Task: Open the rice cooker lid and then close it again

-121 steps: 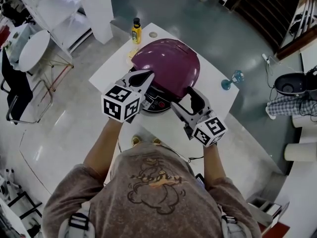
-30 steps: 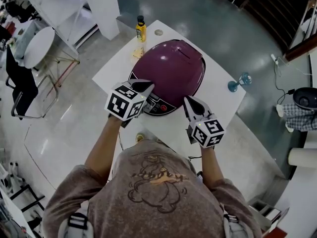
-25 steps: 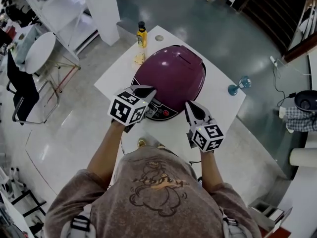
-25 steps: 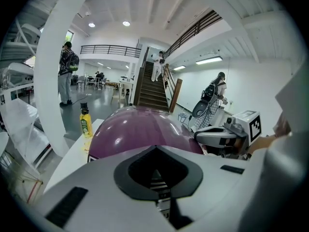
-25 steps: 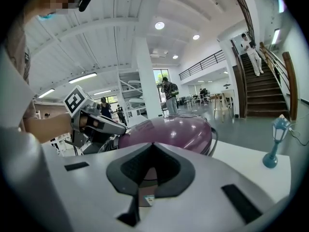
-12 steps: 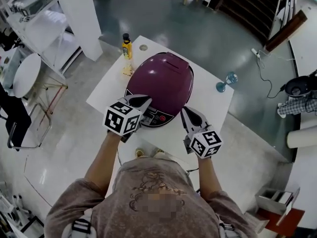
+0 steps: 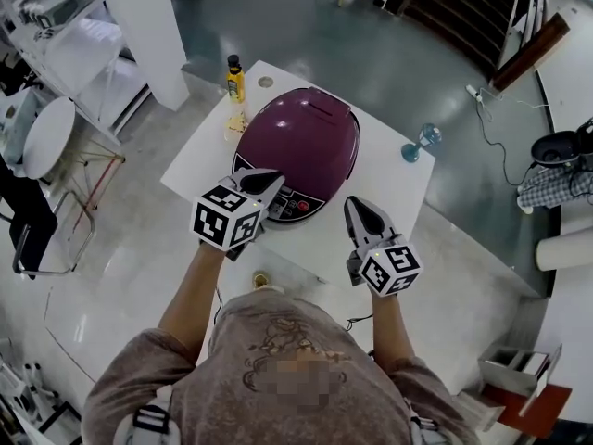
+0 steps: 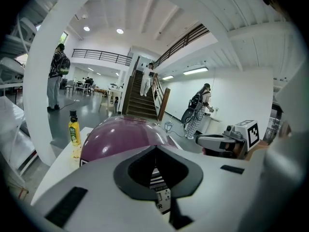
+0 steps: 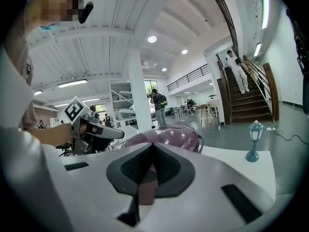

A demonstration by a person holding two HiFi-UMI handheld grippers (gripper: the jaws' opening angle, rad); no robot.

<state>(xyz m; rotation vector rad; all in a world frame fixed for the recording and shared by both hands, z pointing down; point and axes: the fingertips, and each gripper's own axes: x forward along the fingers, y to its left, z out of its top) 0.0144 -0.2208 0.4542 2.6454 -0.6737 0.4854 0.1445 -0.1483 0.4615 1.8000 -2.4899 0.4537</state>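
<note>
The purple rice cooker (image 7: 301,142) stands on the white table (image 7: 394,188) with its lid down and its control panel (image 7: 295,204) facing me. My left gripper (image 7: 271,175) hovers shut over the cooker's front left edge, holding nothing. To the right of the panel, my right gripper (image 7: 356,203) hangs shut and empty over the table, apart from the cooker. In the left gripper view the closed left gripper (image 8: 155,147) points at the cooker (image 8: 120,134). The right gripper view shows the right gripper (image 9: 153,144) meeting before the purple lid (image 9: 171,133).
A yellow bottle (image 7: 234,77) and a small round disc (image 7: 266,82) sit at the table's far left corner. A blue lamp-shaped ornament (image 7: 417,146) stands at the right edge. A white column (image 7: 148,26) rises beyond the table. People stand far off.
Both grippers have drawn back from the cooker's front toward me and risen a little. The lid has stayed down over the last second.
</note>
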